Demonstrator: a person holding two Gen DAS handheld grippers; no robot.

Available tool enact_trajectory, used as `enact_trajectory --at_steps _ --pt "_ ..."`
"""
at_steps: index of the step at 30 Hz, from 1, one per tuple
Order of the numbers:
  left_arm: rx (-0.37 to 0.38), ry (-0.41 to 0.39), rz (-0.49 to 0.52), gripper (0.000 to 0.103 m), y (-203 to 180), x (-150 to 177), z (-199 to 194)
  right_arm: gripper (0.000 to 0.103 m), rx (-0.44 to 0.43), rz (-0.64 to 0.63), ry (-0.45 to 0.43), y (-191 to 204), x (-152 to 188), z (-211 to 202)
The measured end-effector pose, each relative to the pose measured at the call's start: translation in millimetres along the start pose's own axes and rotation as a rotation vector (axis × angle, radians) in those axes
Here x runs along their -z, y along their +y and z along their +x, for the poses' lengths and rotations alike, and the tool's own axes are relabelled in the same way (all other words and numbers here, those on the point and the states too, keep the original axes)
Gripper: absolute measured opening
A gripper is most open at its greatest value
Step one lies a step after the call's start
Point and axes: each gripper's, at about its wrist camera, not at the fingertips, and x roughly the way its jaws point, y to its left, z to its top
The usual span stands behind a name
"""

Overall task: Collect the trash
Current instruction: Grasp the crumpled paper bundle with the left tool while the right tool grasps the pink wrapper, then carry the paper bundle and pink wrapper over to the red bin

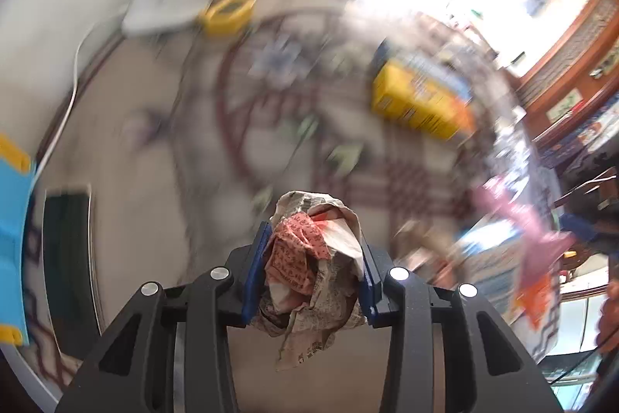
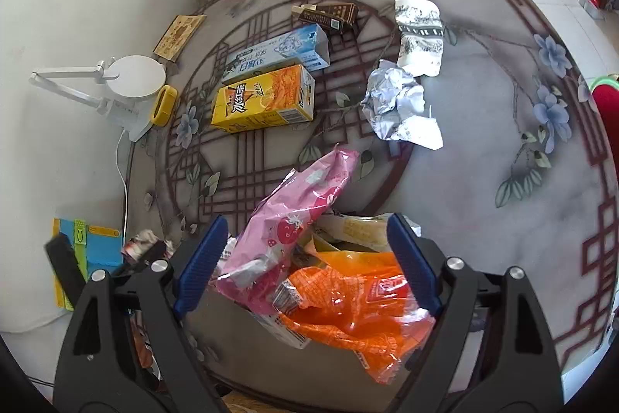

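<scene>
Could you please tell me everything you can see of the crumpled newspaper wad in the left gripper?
The crumpled newspaper wad is a loose ball of greyish newsprint with a red-pink printed patch facing the camera. The left gripper is shut on it, with a blue pad pressing each side. A creased flap hangs below the fingers, and the top bulges above the fingertips. It seems lifted clear of the table, whose patterned top is motion-blurred behind it.

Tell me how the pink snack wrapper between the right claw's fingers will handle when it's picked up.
The pink snack wrapper is thin, creased film, so it will probably crumple and flop. Its glossy surface suggests it may slip between the pads. It overlaps the orange wrapper, so that might drag along.
</scene>
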Motion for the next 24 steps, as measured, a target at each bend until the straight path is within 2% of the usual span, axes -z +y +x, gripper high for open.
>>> enact_trajectory --at_steps 5,10,13,16,17,19,20,24 --pt "0.04 -0.081 0.037 0.038 -25.3 -32.4 -14.5 0.083 -0.02 -0.014 0.032 14.0 1.7 8.5" --pt "0.073 -0.1 0.055 0.038 -45.1 -50.4 -12.1 0.081 -0.017 -0.105 0.051 40.3 13.1 13.9" --pt "0.095 -0.112 0.062 0.039 -54.7 -56.9 -11.2 0.066 0.004 -0.163 0.07 52.7 17.5 20.4" --pt "0.115 -0.124 0.074 0.039 -63.3 -60.1 -12.7 0.047 0.015 -0.186 0.117 56.4 21.4 32.4" --pt "0.119 -0.127 0.08 0.04 -66.0 -60.8 -13.5 0.033 0.014 -0.179 0.132 54.9 22.2 36.6" --pt "0.122 -0.131 0.084 0.04 -69.4 -61.4 -14.0 0.029 0.01 -0.165 0.139 51.1 22.5 39.8" --pt "0.126 -0.13 0.082 0.04 -70.2 -61.7 -13.8 0.024 0.007 -0.16 0.133 49.5 21.6 38.7" --pt "0.135 -0.124 0.078 0.04 -72.7 -62.5 -13.8 0.021 0.009 -0.175 0.033 49.8 12.1 16.6"
